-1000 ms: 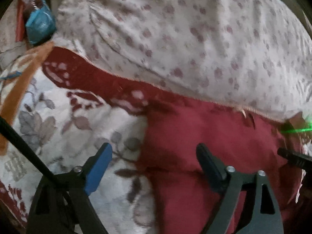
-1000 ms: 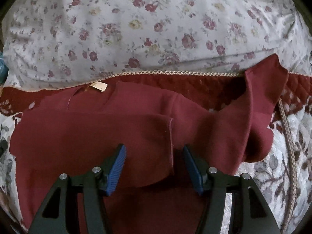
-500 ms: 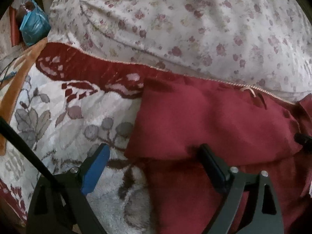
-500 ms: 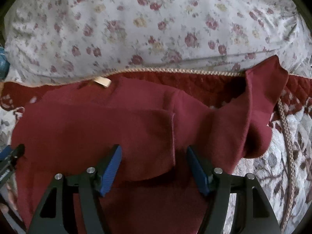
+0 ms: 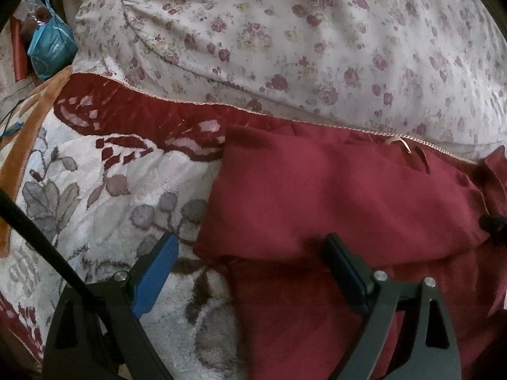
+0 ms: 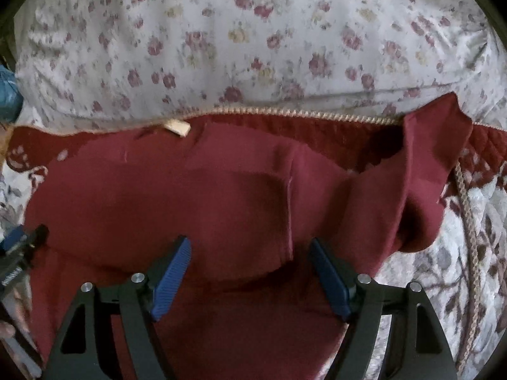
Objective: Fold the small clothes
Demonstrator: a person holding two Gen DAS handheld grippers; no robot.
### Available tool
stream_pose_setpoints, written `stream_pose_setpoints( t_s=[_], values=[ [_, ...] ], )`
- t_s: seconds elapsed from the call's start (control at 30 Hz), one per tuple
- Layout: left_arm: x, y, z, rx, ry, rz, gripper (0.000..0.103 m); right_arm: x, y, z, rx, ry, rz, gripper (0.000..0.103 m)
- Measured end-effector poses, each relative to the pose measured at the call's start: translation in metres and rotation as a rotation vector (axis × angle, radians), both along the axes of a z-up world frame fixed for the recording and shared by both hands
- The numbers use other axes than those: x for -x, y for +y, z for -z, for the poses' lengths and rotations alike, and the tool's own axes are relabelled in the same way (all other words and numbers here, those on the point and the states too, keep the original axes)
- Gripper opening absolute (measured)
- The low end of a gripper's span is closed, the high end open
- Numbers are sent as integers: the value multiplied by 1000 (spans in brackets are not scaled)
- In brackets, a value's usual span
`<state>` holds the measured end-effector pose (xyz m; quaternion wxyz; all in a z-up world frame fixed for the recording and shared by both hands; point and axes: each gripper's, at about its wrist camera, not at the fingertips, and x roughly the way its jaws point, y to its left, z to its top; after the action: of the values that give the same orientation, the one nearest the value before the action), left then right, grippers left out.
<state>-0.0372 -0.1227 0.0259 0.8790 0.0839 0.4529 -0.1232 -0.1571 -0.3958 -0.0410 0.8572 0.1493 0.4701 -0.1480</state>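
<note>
Maroon garment [image 6: 196, 209], folded over, centre frame on a floral bed cover [image 5: 104, 202].
Left tongs [image 5: 250, 269] apart; right tongs [image 6: 250, 269] just been opening, empty. Right view alone shows raised sleeve [image 6: 424, 164]; left alone a blue bag [image 5: 50, 50].

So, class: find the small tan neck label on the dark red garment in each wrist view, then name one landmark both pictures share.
Left wrist view: the tan label sits right of centre, at the red garment's upper edge.
Right wrist view: the tan label sits left of centre, at the garment's top edge.
Shared landmark: the beige braided trim running beneath the floral pillow.
</note>
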Motion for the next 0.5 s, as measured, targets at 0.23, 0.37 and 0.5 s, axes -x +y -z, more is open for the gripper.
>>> stream_pose_setpoints(
  t_s=[0.23, 0.37, 0.5],
  values=[
    [-1, 0, -1, 27, 12, -1, 92, 4, -35, -17, -6, -28, 67, 82],
    [1, -4, -11, 83, -13, 32, 92, 6, -62, -14, -91, -50, 122, 82],
    [4, -9, -15, 77, -46, 59, 92, 11, -98, -30, -125, -110, 227, 82]
  ],
)
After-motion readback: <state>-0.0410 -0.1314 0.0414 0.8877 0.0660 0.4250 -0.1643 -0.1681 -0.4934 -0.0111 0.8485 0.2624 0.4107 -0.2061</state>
